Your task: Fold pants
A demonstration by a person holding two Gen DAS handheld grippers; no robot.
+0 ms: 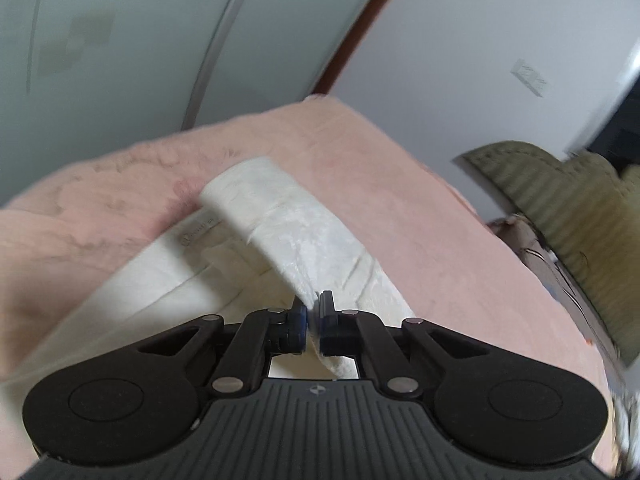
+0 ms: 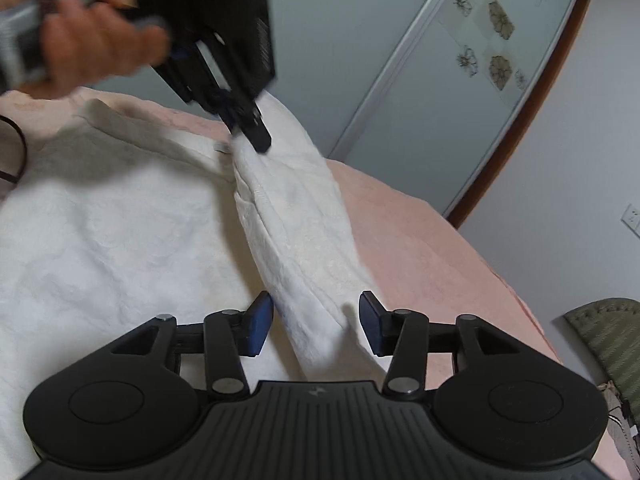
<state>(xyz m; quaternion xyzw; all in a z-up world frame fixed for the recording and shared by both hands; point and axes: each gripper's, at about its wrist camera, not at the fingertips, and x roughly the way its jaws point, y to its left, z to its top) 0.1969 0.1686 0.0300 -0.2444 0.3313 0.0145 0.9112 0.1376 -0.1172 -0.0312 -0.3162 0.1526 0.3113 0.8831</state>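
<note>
White textured pants (image 1: 280, 216) lie on a pink bed cover (image 1: 420, 220). My left gripper (image 1: 314, 300) is shut on a raised strip of the pants, which stretches taut away from the pads. In the right wrist view the pants (image 2: 100, 220) spread wide to the left. There the left gripper (image 2: 250, 136), held by a person's hand (image 2: 88, 44), pinches the lifted edge above the bed cover (image 2: 420, 248). My right gripper (image 2: 315, 300) is open. A thick fold of the pants runs between its blue pads (image 2: 258, 320) without being pressed.
Frosted sliding wardrobe doors (image 2: 460, 80) stand behind the bed. An olive ribbed cushion (image 1: 580, 208) sits off the bed's right side, also seen low right (image 2: 612, 336). A dark cable (image 2: 16, 152) loops at the far left edge.
</note>
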